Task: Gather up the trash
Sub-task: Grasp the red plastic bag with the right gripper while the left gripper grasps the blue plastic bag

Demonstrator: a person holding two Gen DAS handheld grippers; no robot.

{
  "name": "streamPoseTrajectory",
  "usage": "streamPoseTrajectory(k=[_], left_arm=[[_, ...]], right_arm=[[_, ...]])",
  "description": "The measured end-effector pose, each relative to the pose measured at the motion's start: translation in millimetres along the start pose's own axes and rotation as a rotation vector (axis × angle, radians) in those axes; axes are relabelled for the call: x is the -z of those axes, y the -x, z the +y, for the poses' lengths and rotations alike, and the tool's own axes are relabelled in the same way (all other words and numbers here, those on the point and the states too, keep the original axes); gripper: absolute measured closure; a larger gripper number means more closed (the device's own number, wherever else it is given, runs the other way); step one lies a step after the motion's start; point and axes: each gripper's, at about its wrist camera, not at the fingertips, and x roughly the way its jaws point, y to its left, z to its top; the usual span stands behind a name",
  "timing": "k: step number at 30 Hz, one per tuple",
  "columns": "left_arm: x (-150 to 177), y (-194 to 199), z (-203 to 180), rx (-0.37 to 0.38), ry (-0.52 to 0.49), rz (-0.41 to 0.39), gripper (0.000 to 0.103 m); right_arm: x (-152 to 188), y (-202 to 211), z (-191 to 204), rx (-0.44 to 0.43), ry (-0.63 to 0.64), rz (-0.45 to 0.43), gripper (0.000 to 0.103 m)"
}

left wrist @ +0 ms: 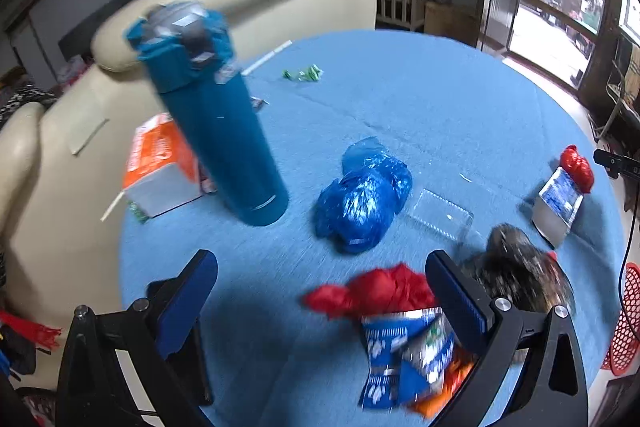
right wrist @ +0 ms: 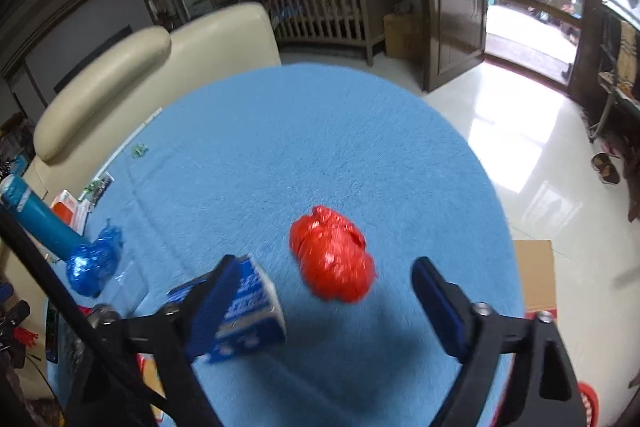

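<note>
In the left wrist view my left gripper (left wrist: 320, 267) is open above the round blue table (left wrist: 420, 99). A crumpled red bag (left wrist: 376, 293) and blue-white snack wrappers (left wrist: 408, 355) lie between its fingers, nearer the right finger. A crumpled blue bag (left wrist: 360, 203) lies ahead. In the right wrist view my right gripper (right wrist: 324, 275) is open over a red plastic ball of trash (right wrist: 332, 255). A blue-white carton (right wrist: 248, 311) stands by its left finger.
A tall teal bottle (left wrist: 224, 131) stands at the left, with an orange-white box (left wrist: 160, 167) behind it. A clear plastic tray (left wrist: 440, 215), a dark wrapper (left wrist: 520, 267) and a green candy wrapper (left wrist: 304, 73) lie on the table. A red basket (left wrist: 628, 323) is off the right edge.
</note>
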Motion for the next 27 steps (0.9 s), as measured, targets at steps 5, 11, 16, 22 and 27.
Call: streamPoseTrajectory(k=[5,11,16,22,27], left_arm=[[-23.0,-38.4,-9.9,-0.001,-0.007,0.038,0.000],[-33.2,-72.0,-21.1,0.028,-0.021,0.073,0.032],[-31.3,-77.4,-28.5,0.060,-0.028,0.088,0.060],[-27.4,-47.4,-23.8,0.069,-0.002,0.022,0.066],[-22.9,-6.0,-23.6,0.054,0.003,-0.052,0.066]], right_arm=[[-8.3,-36.6,2.9,-0.014,0.037,0.083,0.032],[0.5,-52.6,-2.2,-0.041,0.021,0.127,0.055],[8.4,-37.2,-14.1,-0.072,-0.024,0.107,0.057],[18.5,9.0,-30.9,-0.112,-0.077,0.038,0.058],[37.1,52.8,-31.2,-0.176,-0.091,-0.023,0.058]])
